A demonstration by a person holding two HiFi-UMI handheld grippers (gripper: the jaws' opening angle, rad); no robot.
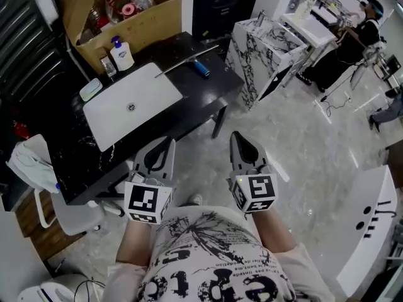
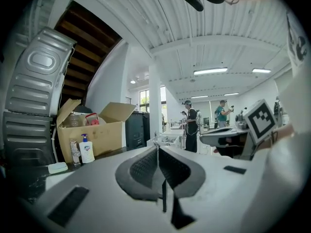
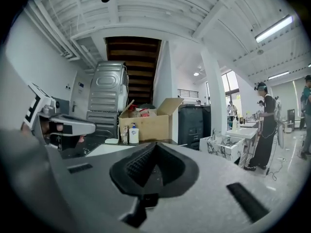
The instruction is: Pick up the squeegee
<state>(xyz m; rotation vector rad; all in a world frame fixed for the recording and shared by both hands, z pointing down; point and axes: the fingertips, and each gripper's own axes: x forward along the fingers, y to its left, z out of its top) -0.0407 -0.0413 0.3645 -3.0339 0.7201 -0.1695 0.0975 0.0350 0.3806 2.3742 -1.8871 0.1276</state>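
The squeegee (image 1: 200, 67), a thin metal blade with a blue handle, lies on the far right part of the black table (image 1: 208, 93), behind the sink. Both grippers are held close to the person's body, well short of the table and pointing toward it. My left gripper (image 1: 167, 141) has its jaws pressed together with nothing between them, as the left gripper view (image 2: 158, 149) also shows. My right gripper (image 1: 237, 136) is likewise shut and empty (image 3: 154, 144). I cannot make out the squeegee in either gripper view.
A white sink basin (image 1: 129, 106) is set in the table. Behind it stand a soap bottle (image 1: 121, 55), a soap dish (image 1: 91, 89) and an open cardboard box (image 1: 135, 21). A marble counter (image 1: 264, 43) stands right of the table, a person (image 1: 352, 39) beyond it.
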